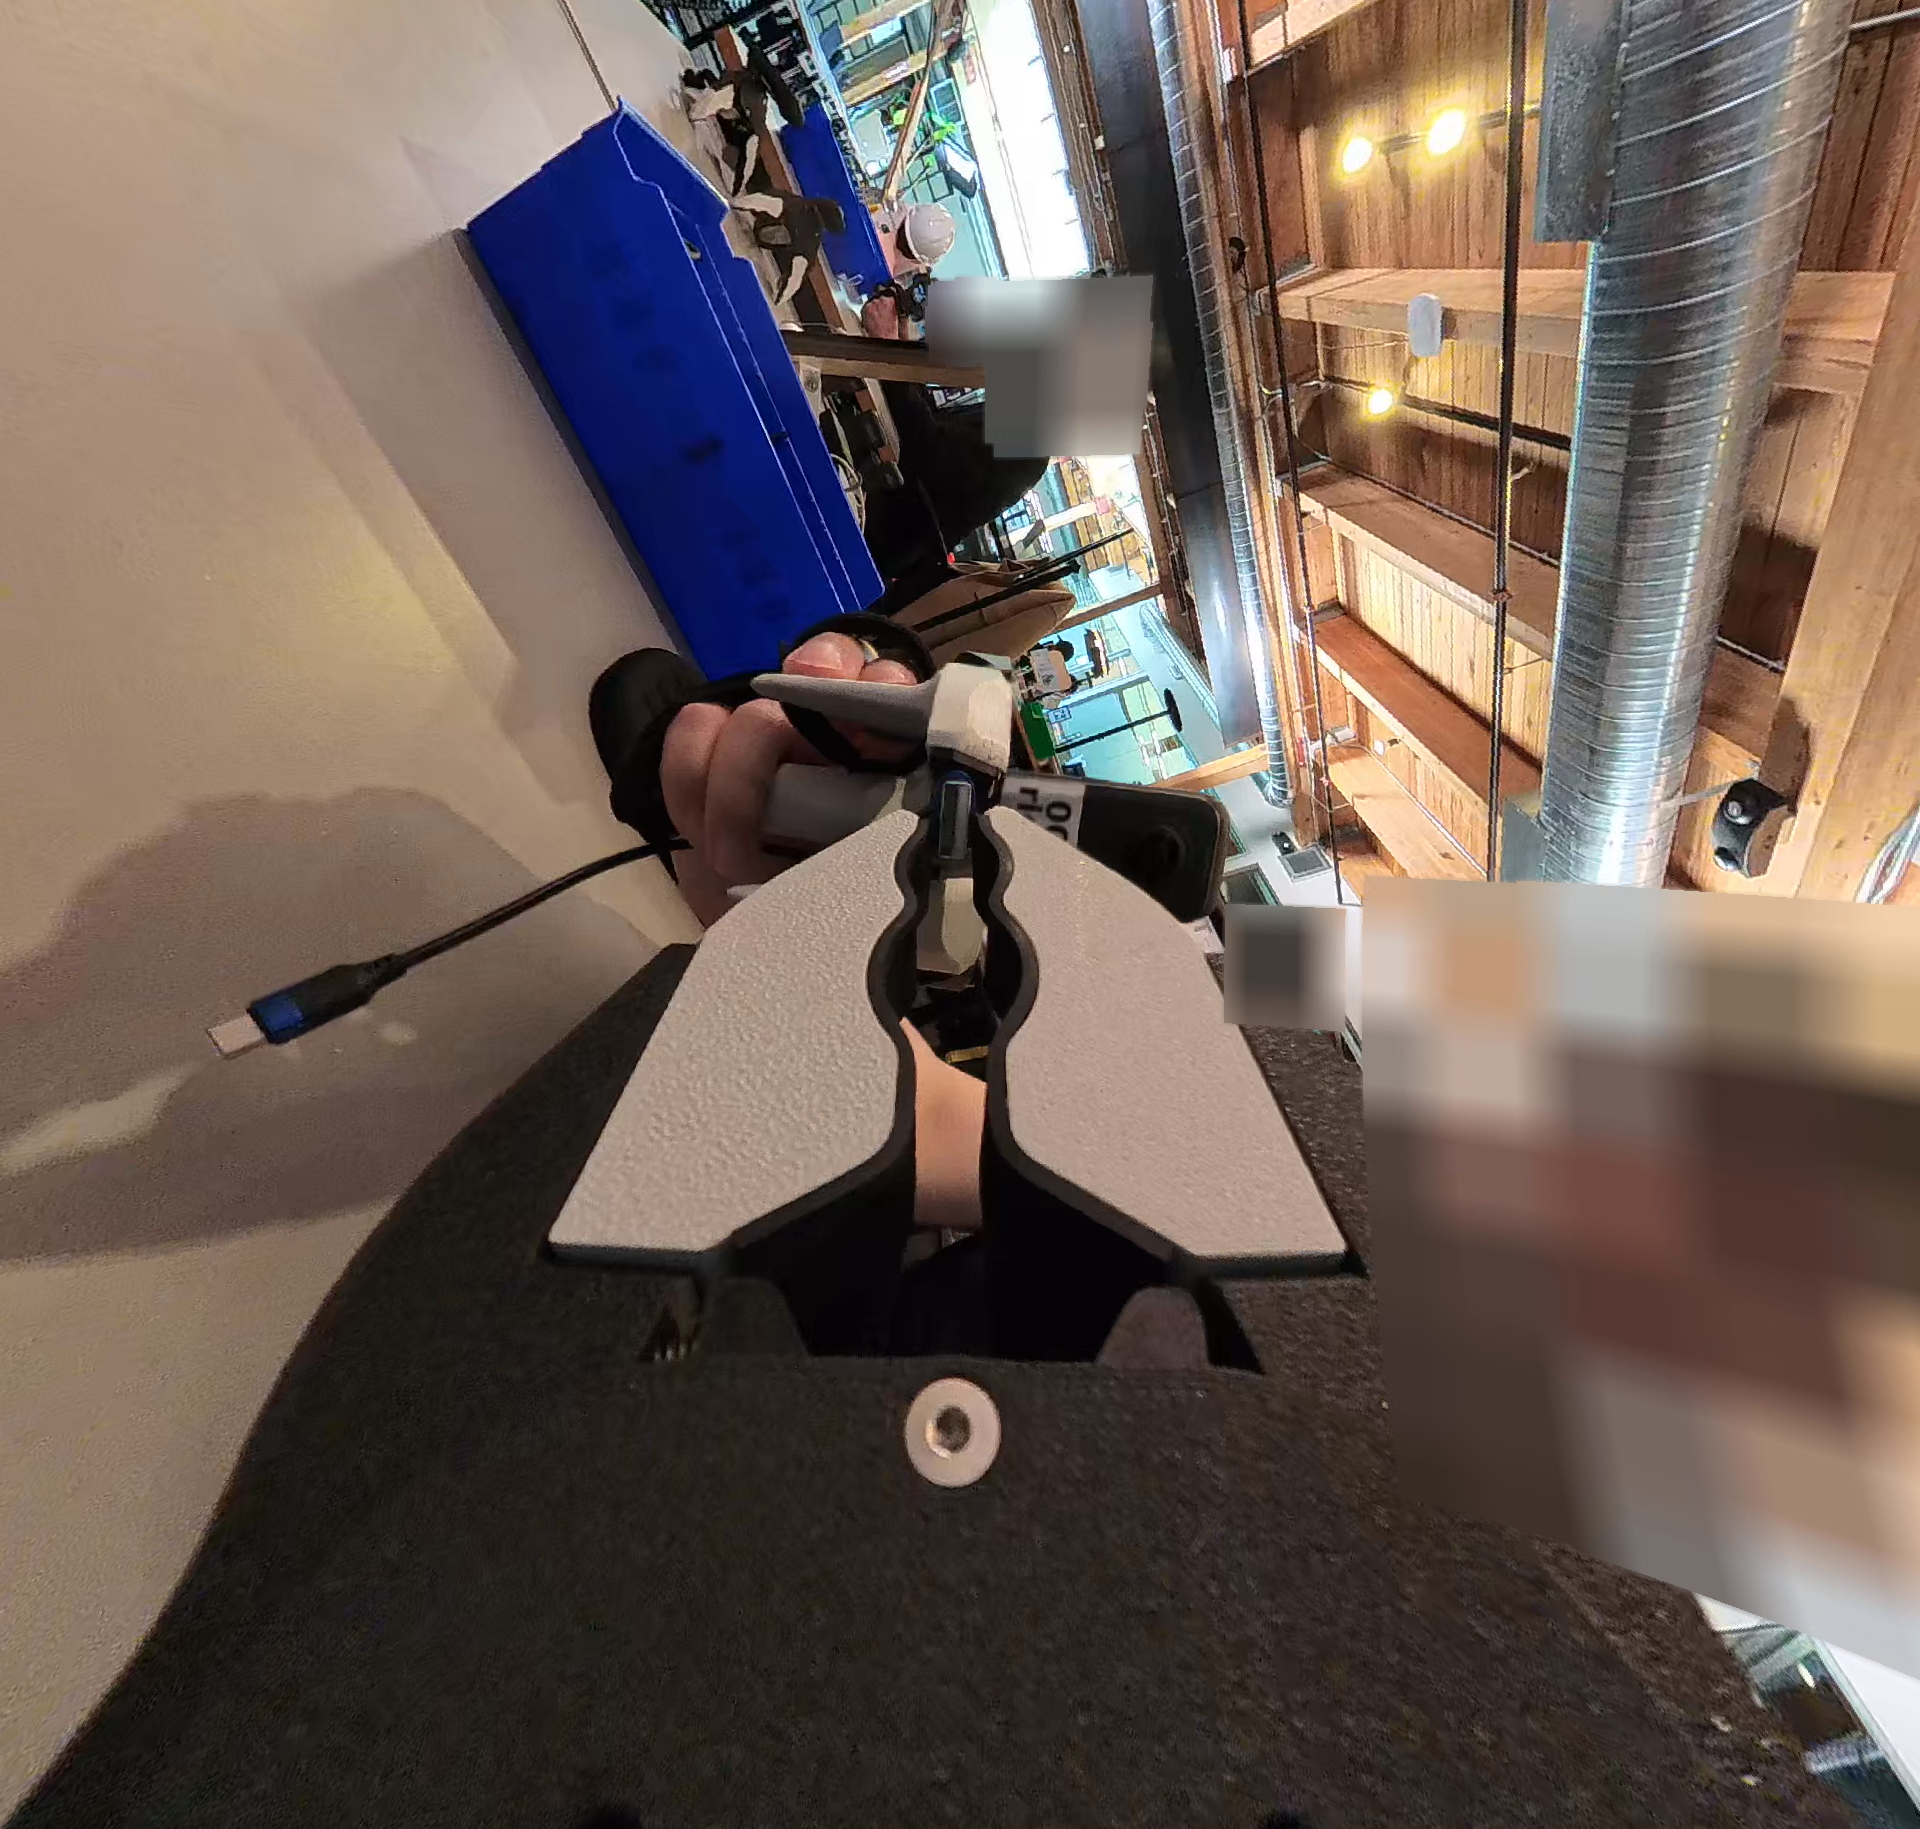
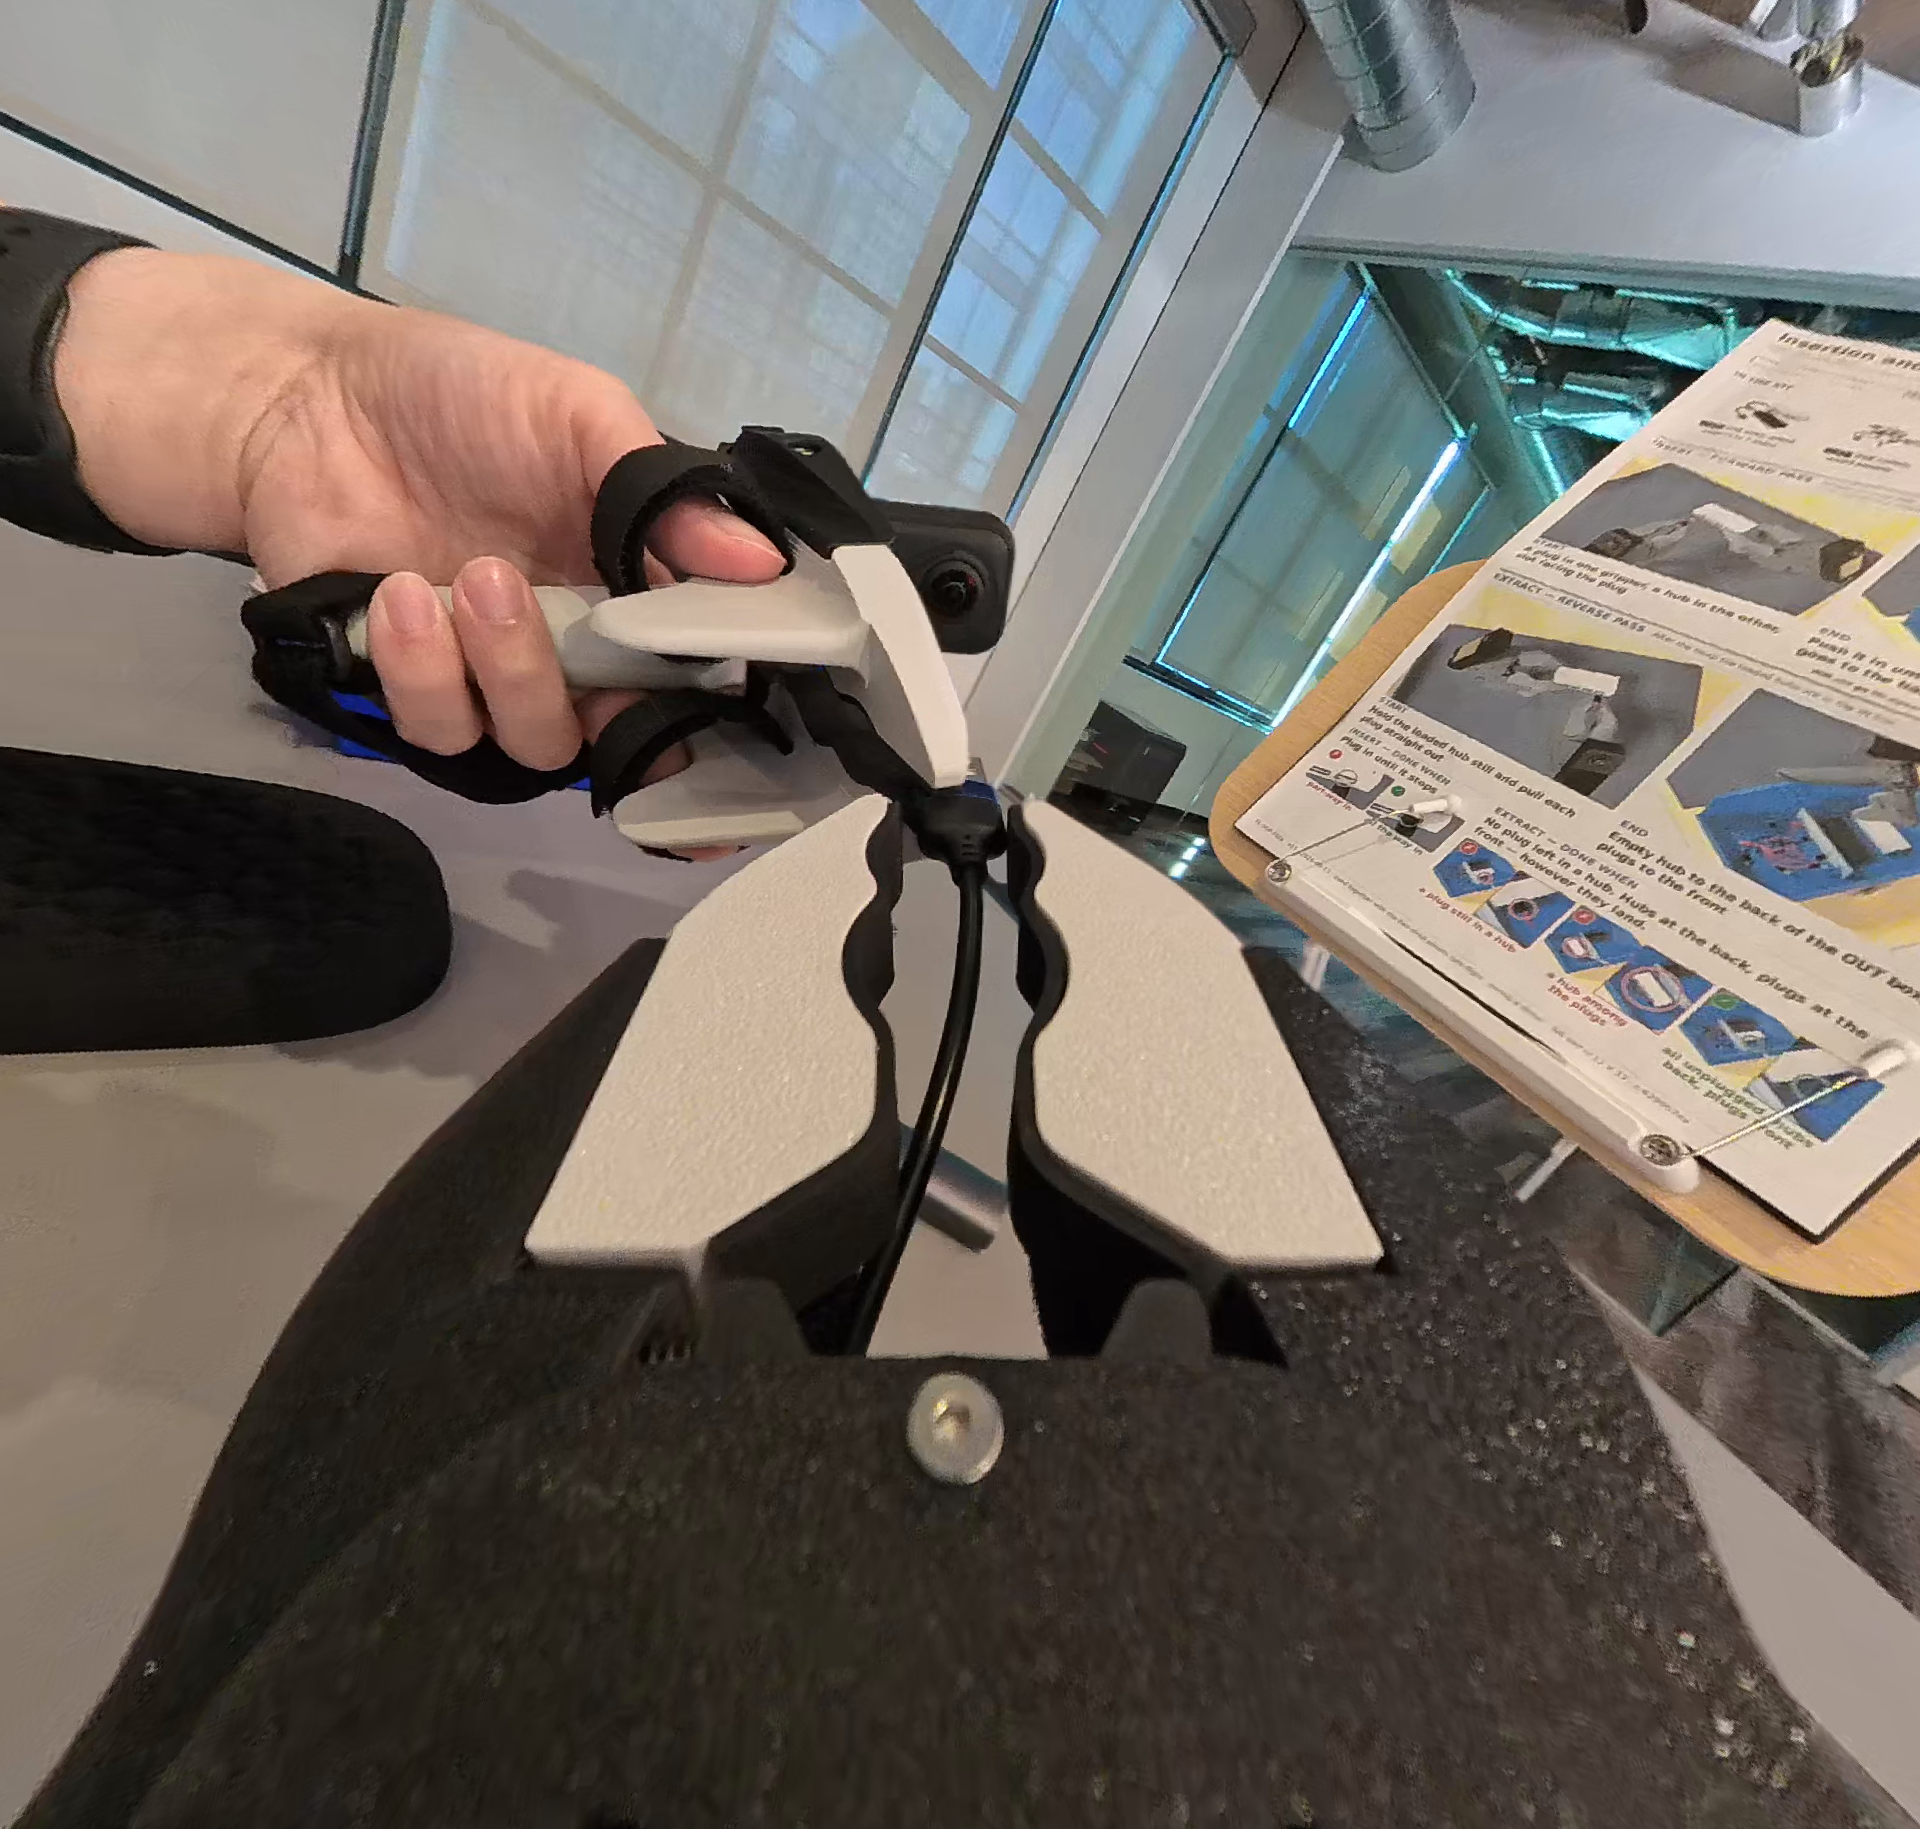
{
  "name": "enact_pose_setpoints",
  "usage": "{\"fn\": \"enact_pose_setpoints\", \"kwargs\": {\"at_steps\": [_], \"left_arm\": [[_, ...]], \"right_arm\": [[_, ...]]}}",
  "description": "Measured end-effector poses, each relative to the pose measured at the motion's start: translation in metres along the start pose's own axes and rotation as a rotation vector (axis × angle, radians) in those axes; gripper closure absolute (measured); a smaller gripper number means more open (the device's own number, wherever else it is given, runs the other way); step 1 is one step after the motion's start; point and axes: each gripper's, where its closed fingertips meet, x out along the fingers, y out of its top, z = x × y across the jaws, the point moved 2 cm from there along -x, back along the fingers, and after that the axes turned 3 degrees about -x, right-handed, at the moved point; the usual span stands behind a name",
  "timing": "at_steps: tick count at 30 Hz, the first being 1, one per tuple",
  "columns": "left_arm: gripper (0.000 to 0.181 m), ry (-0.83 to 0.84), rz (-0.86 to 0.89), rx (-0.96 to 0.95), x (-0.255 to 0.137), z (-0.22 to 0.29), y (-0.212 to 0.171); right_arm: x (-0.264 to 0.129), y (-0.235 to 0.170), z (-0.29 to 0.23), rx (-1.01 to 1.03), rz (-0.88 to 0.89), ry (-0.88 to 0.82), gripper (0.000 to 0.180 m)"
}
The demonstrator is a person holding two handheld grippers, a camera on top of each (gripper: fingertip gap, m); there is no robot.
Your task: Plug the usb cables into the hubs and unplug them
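My left gripper [image 1: 951, 844] is shut on a small white hub [image 1: 943, 932] that sits in the gap between its fingers. My right gripper [image 2: 956, 823] is shut on a black usb plug [image 2: 951, 829] with a blue collar, and its cable [image 2: 951, 1000] runs back between the fingers. The two grippers meet tip to tip above the table. The plug's blue collar [image 1: 951, 823] sits right at the hub's end, and no metal tip shows. A second black plug [image 1: 281, 1016] with a blue collar and bare metal end hangs free on the left. The hub is hidden in the right wrist view.
A blue bin [image 1: 665, 397] lies on the white table [image 1: 208, 429] behind the hands. An instruction sheet [image 2: 1621, 792] on a wooden board stands at the right. A black padded object [image 2: 208, 896] sits at the left. A person works at a far bench. Less than 4 cm separates the two grippers' tips.
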Motion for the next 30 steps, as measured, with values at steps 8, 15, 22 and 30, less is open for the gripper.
{"fn": "enact_pose_setpoints", "kwargs": {"at_steps": [8,15,22,30], "left_arm": [[0.174,0.000,-0.010,-0.004,0.0022,-0.0002,-0.0017],[0.174,-0.003,-0.012,-0.006,0.0032,-0.0004,-0.0033],[0.174,-0.017,-0.008,0.003,0.0047,0.0008,-0.0040],[0.173,-0.052,0.039,-0.007,0.0013,0.0022,0.0015]], "right_arm": [[-0.0010,0.0003,0.0006,-0.006,0.002,-0.004,0.159],[-0.0019,0.0001,-0.0009,0.005,0.009,0.015,0.161],[-0.0039,0.0012,-0.0003,0.063,0.000,0.039,0.164],[-0.0060,0.0011,0.0032,0.099,-0.005,0.034,0.164]]}}
